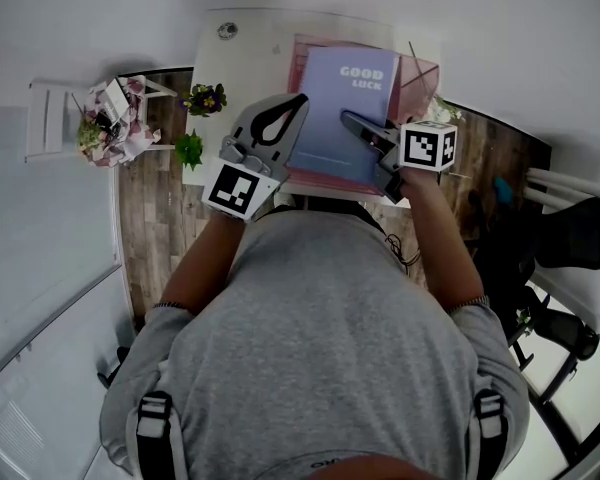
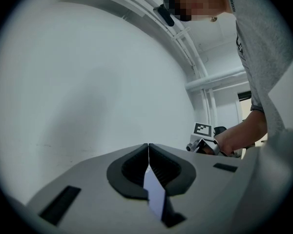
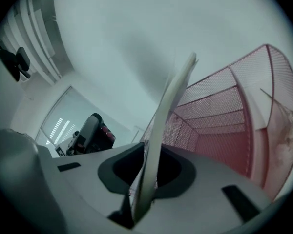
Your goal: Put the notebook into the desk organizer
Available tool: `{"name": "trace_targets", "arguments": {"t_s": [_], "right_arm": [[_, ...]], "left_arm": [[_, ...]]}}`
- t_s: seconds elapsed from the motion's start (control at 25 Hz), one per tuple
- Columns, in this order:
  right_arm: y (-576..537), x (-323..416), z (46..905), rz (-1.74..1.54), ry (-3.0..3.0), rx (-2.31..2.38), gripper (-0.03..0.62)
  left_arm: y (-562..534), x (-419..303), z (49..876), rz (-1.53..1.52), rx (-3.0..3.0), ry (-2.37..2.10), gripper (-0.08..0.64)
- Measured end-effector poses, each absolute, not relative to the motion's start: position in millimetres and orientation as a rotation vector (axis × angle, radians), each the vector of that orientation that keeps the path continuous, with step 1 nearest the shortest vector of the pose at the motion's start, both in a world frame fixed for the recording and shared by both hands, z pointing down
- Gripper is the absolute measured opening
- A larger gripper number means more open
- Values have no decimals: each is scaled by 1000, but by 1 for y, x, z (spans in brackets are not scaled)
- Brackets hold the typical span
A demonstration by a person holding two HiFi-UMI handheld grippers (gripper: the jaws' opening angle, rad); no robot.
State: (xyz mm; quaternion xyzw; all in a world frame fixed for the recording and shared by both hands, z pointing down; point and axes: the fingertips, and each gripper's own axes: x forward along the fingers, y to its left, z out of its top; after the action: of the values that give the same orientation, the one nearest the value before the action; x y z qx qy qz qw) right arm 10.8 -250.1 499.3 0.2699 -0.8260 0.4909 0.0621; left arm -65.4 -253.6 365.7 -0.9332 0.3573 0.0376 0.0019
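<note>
As the head view looked down, the notebook (image 1: 345, 118) hung over the pink desk organizer (image 1: 425, 73) on the counter (image 1: 245, 53), with the left tongs (image 1: 298, 103) and right tongs (image 1: 350, 120) at its sides. In the left gripper view, the jaws were closed on a thin blue sliver, seemingly the notebook (image 2: 154, 189). In the right gripper view, the jaws clamped the notebook (image 3: 163, 126) just before the desk organizer (image 3: 224, 116).

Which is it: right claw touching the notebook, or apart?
Touching. In the right gripper view the right claw is shut on the notebook, with both jaws pressed against its edge.
</note>
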Motion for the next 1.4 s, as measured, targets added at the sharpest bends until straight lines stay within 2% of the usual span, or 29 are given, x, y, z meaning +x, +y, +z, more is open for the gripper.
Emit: {"name": "trace_targets", "arguments": {"t_s": [1.4], "right_arm": [[-262, 16, 550, 1123, -2130, 1106, 81]], "left_arm": [[-238, -72, 362, 199, -2983, 1023, 21]]}}
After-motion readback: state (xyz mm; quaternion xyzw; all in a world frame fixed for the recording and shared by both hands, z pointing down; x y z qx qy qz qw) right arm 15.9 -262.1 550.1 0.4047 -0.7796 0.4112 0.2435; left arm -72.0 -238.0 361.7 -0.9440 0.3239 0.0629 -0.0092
